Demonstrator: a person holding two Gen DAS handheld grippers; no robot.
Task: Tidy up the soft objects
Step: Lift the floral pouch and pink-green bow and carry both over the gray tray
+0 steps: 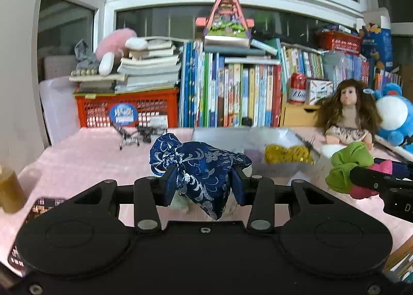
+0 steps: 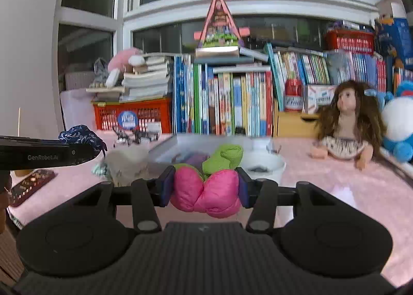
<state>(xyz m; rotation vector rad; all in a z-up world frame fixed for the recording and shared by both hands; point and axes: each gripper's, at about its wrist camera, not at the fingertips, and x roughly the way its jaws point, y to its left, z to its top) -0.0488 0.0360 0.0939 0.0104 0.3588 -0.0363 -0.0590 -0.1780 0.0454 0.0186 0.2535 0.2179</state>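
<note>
Two grippers, one soft item each. Left gripper (image 1: pixel 205 186) pinches one blue brocade pouch (image 1: pixel 198 166) above the pink cloth (image 1: pixel 85 158). Right gripper (image 2: pixel 204 189) clamps one pink-and-green plush (image 2: pixel 206 191). One doll (image 2: pixel 346 124). Only left view shows gold trim (image 1: pixel 289 154); only right, white bowl (image 2: pixel 260 166).

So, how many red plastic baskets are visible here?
2: one red plastic basket under the stacked books at left, another red basket atop the books at right. Others may be hidden.
</note>
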